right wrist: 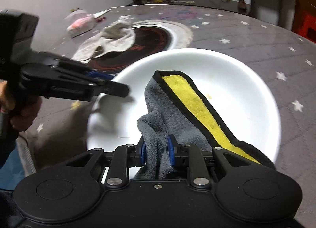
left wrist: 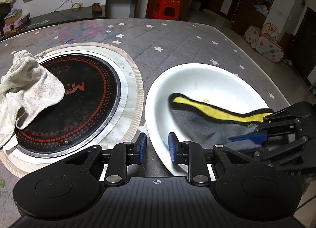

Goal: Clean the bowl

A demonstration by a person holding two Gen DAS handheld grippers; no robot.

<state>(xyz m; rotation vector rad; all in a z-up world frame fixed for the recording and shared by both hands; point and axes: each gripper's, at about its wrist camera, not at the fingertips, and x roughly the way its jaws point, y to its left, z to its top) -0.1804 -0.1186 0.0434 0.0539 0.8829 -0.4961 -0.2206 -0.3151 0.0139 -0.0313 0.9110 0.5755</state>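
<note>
On the grey, star-patterned table cover (left wrist: 177, 38), a white bowl (left wrist: 209, 77) sits to the right of a round black cooktop (left wrist: 85, 97) set into the table. The left gripper (left wrist: 157, 148) has its blue pads on either side of the bowl's near-left rim, one outside and one inside, drawn in close on the rim and gripping it. The right gripper (right wrist: 157, 150) is clamped on a grey cloth (right wrist: 158, 117) with a yellow face and black trim, which trails from its closed jaws into the bowl and lies across the bowl's inside. A small yellowish speck (left wrist: 206, 100) sits on the bowl's white surface just beyond the cloth's yellow band. A crumpled off-white rag (left wrist: 27, 87) lies over the left edge of the cooktop, well apart from the bowl. In the right wrist view a hand (right wrist: 21, 113) holds the left gripper's handle at the left edge, and a pink and white bundle (right wrist: 81, 23) lies on the far left of the table.
</note>
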